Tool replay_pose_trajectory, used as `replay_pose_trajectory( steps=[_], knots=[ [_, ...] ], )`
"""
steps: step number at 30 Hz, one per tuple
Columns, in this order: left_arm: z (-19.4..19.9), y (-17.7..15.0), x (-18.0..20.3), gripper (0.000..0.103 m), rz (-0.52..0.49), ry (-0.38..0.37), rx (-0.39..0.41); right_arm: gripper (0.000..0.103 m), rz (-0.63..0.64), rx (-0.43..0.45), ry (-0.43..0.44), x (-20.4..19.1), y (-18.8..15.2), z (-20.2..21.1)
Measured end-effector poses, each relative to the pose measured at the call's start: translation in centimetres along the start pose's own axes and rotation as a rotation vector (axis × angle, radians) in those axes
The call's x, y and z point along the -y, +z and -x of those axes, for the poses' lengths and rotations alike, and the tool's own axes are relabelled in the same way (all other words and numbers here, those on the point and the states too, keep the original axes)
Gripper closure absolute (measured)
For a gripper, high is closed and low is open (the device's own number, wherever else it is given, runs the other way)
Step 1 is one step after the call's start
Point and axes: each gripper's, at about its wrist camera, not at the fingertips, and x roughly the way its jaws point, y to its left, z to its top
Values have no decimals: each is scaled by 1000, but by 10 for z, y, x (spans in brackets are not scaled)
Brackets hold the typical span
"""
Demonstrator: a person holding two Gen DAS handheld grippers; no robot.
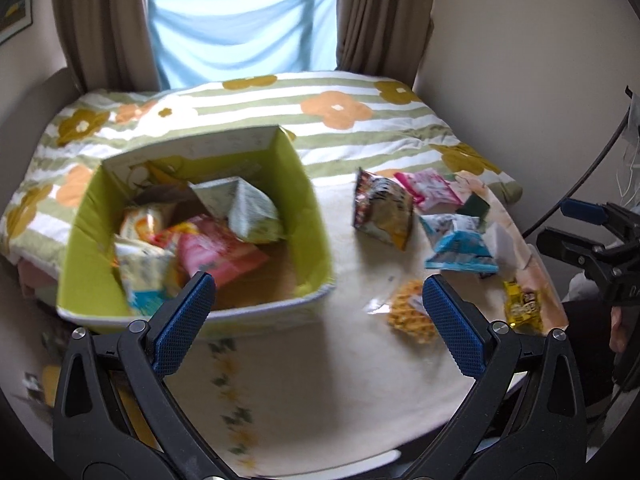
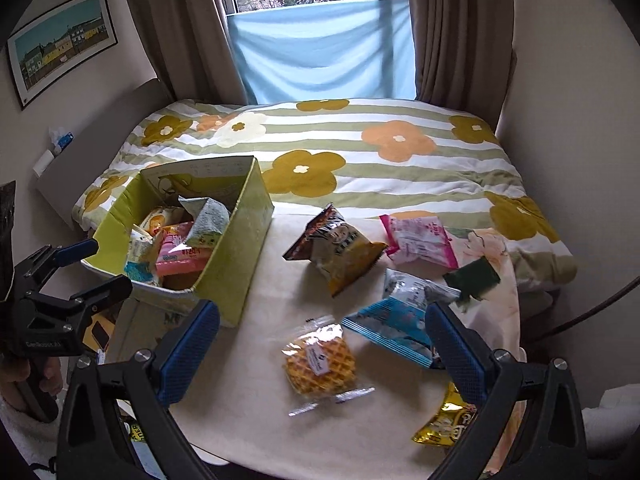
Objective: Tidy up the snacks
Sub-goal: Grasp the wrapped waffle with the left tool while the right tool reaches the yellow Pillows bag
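Note:
A green cardboard box [image 1: 308,216] [image 2: 240,248] on the table's left holds several snack packets, among them a pink one [image 1: 220,252] [image 2: 180,258]. Loose on the cream tablecloth lie a wrapped waffle [image 2: 320,362] [image 1: 412,314], a blue packet [image 2: 394,326] [image 1: 460,246], a dark noodle bag [image 2: 338,250] [image 1: 382,210], a pink packet [image 2: 420,240] [image 1: 430,186] and a gold packet [image 2: 444,426] [image 1: 522,308]. My left gripper [image 1: 316,300] is open and empty above the box's near right corner. My right gripper [image 2: 322,330] is open and empty over the waffle.
A bed with a flowered, striped quilt [image 2: 360,160] lies right behind the table, under a window with brown curtains [image 2: 452,28]. A framed picture [image 2: 60,40] hangs on the left wall. A cable [image 1: 580,184] runs along the right side.

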Motion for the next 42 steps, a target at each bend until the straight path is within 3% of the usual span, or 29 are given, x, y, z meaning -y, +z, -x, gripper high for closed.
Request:
replay_pose_trajectory(
  steps=[9,17,24,30,42],
  knots=[
    [-35,-32,74,0,133,25,-89,1,36,-63,35,76,-48,3],
    [-94,-53,104,0,292,38,-205,1,57,-122,77,123,-82,-13],
    [-150,-63,118,0,361,51,-289,1,89,-160,99,141,-102,-33],
    [-190,-63,129,0,367,115,-317,1,159,-201,117,145,-120,-59],
    [-219,-68,126,0,384,246,-327,1,333,-267,153,147,-143,-90]
  ],
)
